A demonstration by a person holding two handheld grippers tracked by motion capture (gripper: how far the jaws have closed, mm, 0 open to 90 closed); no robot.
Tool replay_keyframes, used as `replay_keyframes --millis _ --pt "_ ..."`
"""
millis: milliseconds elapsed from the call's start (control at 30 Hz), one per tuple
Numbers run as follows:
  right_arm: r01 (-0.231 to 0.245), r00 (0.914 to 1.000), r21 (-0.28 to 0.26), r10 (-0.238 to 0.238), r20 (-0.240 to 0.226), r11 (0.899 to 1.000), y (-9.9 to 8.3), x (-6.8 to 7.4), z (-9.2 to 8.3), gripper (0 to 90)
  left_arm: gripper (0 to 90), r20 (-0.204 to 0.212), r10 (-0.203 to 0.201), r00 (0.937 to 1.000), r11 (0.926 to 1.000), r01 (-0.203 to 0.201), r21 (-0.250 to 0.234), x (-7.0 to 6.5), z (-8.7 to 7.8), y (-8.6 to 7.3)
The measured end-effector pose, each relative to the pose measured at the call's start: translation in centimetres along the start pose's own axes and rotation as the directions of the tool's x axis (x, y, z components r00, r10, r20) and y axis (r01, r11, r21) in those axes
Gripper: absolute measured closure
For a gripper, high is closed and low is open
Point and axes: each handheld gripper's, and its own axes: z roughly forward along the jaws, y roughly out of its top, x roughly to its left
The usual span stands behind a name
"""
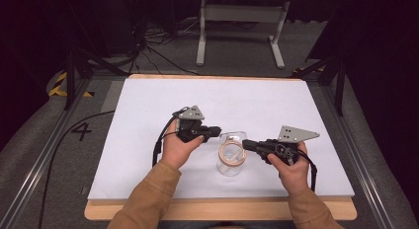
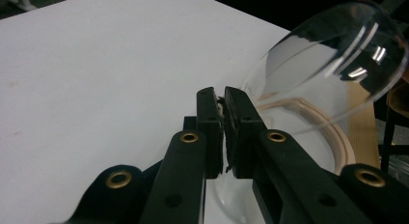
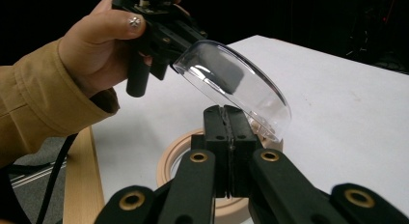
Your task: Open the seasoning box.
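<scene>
A person in tan sleeves works at a bench (image 1: 148, 184) covered by a white sheet, with a bare wooden edge along the near side. Near the middle of the sheet sits a clear jar (image 1: 230, 166) with a pale tan ring round its mouth. Above it a clear domed lid (image 1: 236, 137) is tilted up on its edge, one side over the jar's ring.

The right tool (image 1: 245, 144) comes in from the right, level, its jaws pressed together; it seems to pinch the jar's rim, though the right gripper view leaves that unsure. The left tool (image 1: 219, 132) comes in from the left and clamps the lid's raised rim; in the left gripper view its jaws stand almost together with the thin clear edge between them.

The sheet is bare to the left, to the right and towards the far edge, leaving open room around the jar. On the grey floor left of the bench a black "4" (image 1: 81, 131) is marked beside a metal rail. Beyond the far edge stand a white frame (image 1: 241, 26) and loose black cables (image 1: 148, 44).
</scene>
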Motion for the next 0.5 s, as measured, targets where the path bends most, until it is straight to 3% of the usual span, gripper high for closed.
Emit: replay_keyframes --millis 500 --pt "0.012 0.9999 -0.013 -0.012 -0.011 1.000 1.5 -1.8 0.6 90.0 84.7 -0.064 -0.056 0.9963 0.9964 0.060 0.060 0.3 -4.6 -2.6"
